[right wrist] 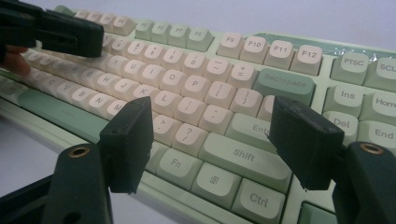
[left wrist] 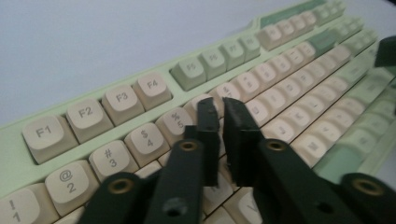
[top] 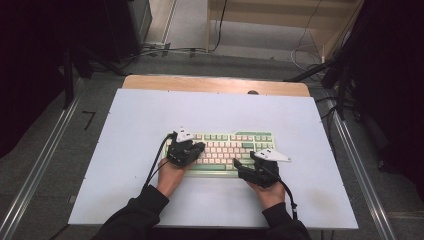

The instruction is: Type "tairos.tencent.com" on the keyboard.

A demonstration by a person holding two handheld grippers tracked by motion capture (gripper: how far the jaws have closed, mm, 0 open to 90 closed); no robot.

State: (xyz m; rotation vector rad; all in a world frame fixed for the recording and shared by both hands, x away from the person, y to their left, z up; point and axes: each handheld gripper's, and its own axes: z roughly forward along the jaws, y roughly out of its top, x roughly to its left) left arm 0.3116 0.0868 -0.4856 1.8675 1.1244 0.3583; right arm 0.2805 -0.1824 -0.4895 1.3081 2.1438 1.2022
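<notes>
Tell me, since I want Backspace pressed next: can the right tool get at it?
Probably yes: the right tool hovers open over Shift and Enter, and Backspace lies just beyond with nothing between.
</notes>
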